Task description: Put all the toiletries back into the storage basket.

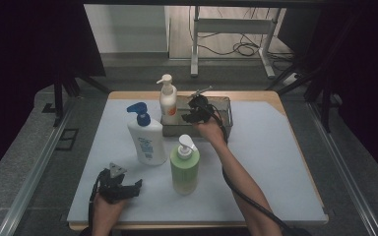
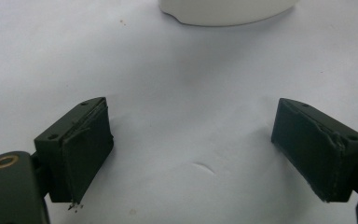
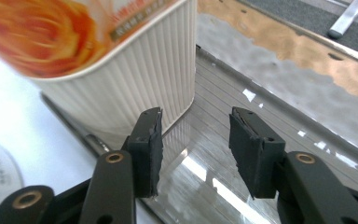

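At the desk's near edge, toward its left corner, the left gripper [image 1: 128,188] rests on the white mat [image 1: 270,162] with its jaws spread wide and nothing between them; its own view shows only bare mat between the pads and the rounded foot of a white bottle just ahead.

Near the middle of the desk stand two pump bottles: a green bottle [image 1: 185,169] with a white pump, and to its left a white bottle with a blue pump [image 1: 146,140].

The thing in hand is the cream pump bottle [image 1: 168,102], standing upright in the left end of the metal tray [image 1: 226,109] by the desk's far edge. The right gripper [image 1: 189,117] hangs over the tray just beside it, jaws parted and released, with no pad pressing on anything. In the right gripper view the bottle's ribbed lower wall [image 3: 144,79] lies just beyond the left pad, and the tray's shiny floor [image 3: 214,154] shows in the gap between the jaws.

The bottle looks like stiff plastic, probably fairly heavy if full, and tall enough to tip easily. Its glossy label would likely slip; the ribbed body below should give the pads better bite. I would take it across the body, low to mid height, not by the pump neck, which may swivel or lift.
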